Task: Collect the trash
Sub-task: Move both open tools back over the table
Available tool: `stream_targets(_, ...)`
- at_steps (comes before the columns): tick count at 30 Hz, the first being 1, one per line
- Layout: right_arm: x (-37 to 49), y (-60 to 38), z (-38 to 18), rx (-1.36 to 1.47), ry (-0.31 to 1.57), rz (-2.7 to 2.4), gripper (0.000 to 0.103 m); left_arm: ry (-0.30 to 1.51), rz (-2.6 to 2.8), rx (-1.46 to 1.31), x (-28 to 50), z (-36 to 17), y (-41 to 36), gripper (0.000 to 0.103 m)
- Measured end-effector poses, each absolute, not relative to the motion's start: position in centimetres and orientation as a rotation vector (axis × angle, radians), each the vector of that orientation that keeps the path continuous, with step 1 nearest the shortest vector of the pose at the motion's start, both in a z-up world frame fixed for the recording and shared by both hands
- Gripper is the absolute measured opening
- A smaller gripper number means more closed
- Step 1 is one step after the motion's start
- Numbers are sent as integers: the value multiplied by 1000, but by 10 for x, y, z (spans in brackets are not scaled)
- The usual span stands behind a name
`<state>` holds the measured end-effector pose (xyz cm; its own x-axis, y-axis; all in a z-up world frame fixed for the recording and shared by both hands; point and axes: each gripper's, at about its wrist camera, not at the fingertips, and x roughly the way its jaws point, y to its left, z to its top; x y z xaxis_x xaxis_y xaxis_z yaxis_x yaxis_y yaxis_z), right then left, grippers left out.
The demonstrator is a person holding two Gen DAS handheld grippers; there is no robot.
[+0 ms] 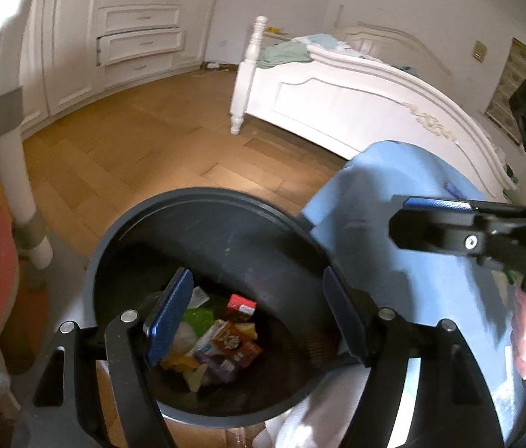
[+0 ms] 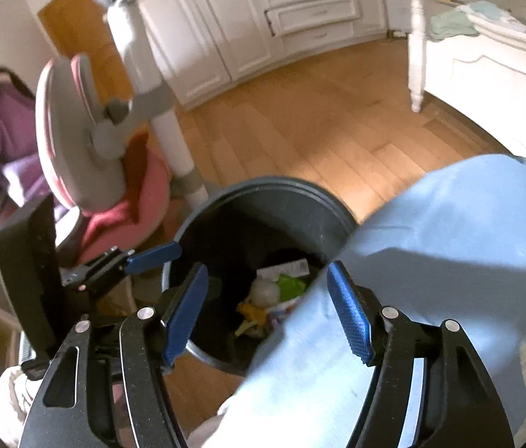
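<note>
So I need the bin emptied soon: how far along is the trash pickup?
Done: wrappers and small boxes already lie at the bottom of the bin. In hand: nothing; the left gripper and right gripper are both open over it. Left: no loose trash shows on the floor in these views, so little may remain here.

Sunlit wooden floor (image 1: pixel 158 142) runs between white wardrobes (image 1: pixel 87 37), a white bed (image 1: pixel 337 93) and a pink chair (image 2: pixel 87 171)
</note>
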<state>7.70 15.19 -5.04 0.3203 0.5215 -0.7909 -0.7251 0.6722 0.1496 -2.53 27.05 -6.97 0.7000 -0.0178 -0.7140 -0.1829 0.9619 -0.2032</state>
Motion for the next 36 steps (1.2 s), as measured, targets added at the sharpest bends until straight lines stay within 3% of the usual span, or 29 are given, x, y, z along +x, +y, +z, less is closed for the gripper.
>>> stream_targets(16,77,-57,12,-73,741,598,67,720,-268,32,32,-25,96,75)
stream_targets(29,91,-218,12,8,691,354,66,669,-516,406,88,-25,-37,75)
stream_targets(36,103,-252,-4,-51,709,261,66,676,-633,543,114,-41,-83,75)
